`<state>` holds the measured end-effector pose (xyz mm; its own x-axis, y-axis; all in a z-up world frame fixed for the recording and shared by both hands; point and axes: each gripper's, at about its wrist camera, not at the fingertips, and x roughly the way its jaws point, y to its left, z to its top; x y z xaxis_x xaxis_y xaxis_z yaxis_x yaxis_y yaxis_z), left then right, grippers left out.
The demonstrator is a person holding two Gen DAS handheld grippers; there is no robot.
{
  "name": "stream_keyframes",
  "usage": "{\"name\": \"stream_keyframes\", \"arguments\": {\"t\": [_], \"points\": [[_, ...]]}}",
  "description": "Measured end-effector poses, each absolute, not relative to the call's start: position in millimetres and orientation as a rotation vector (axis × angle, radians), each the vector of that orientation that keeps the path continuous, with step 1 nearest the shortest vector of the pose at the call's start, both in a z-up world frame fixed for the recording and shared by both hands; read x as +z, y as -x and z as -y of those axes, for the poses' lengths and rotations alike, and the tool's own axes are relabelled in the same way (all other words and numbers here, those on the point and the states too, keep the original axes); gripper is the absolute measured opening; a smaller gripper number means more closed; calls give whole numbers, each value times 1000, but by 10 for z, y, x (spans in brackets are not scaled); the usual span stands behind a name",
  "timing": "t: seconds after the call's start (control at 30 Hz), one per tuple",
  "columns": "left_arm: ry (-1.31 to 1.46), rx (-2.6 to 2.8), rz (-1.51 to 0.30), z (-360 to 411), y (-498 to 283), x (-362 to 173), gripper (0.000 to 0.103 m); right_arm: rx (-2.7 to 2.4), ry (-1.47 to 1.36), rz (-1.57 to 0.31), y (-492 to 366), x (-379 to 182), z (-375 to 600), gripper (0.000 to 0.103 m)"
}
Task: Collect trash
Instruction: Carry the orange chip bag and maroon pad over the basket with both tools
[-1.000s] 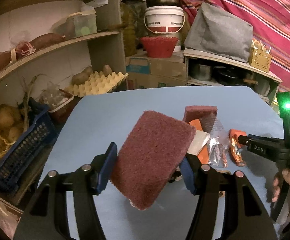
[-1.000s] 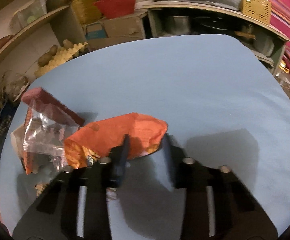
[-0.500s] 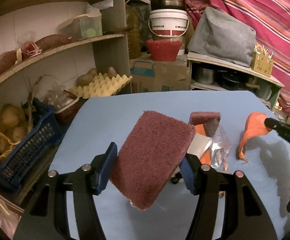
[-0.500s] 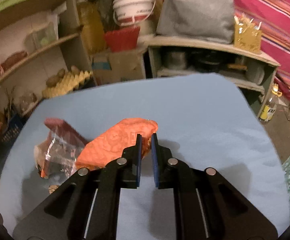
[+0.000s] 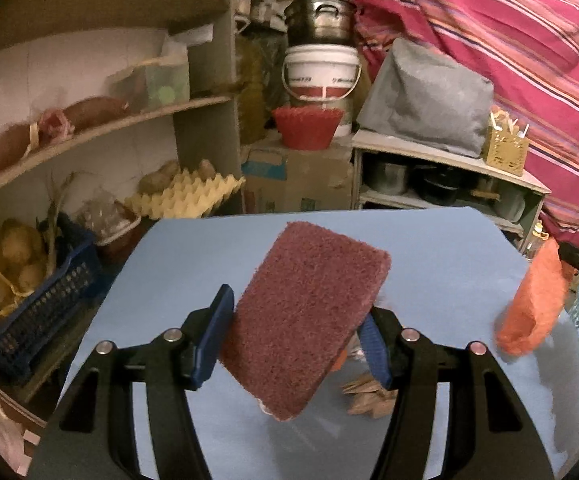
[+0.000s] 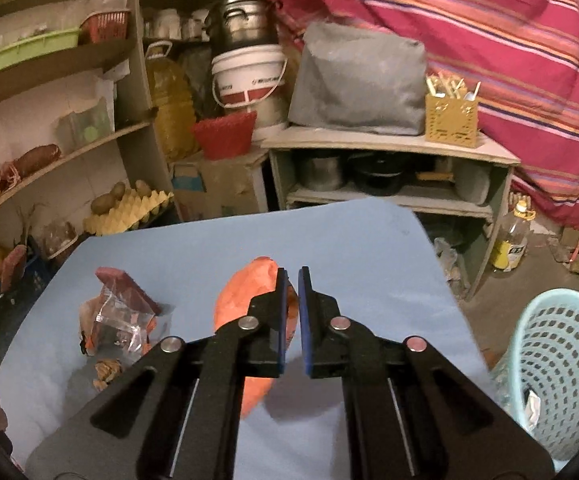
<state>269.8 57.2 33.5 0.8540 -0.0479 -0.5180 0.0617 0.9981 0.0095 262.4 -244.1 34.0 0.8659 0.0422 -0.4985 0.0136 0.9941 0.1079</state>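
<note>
My left gripper (image 5: 295, 320) is shut on a maroon scouring pad (image 5: 305, 316) and holds it tilted above the blue table (image 5: 429, 248). My right gripper (image 6: 292, 276) is shut on an orange snack bag (image 6: 249, 296), which hangs above the table; the bag also shows in the left wrist view (image 5: 533, 304). A pile of trash lies on the table's left side: a second maroon pad (image 6: 127, 288), a clear plastic wrapper (image 6: 119, 322) and brown crumpled scraps (image 6: 107, 372). A light blue perforated basket (image 6: 557, 364) stands on the floor right of the table.
Shelves with potatoes and an egg tray (image 5: 185, 196) stand to the left. A blue crate (image 5: 29, 304) sits by the table's left edge. A low cabinet with pots (image 6: 389, 176) stands behind the table. A yellow bottle (image 6: 511, 240) is on the floor.
My right gripper closed on the orange bag, lifted it off the table and carried it right, toward the basket side. My left gripper rose a little, still holding the pad.
</note>
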Motion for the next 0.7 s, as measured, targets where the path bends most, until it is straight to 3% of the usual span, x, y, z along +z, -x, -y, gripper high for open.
{"name": "stream_keyframes", "arguments": {"t": [0.7], "points": [[-44, -132, -521, 274, -2667, 393, 59, -62, -146, -479, -2184, 481, 3215, 6]]}}
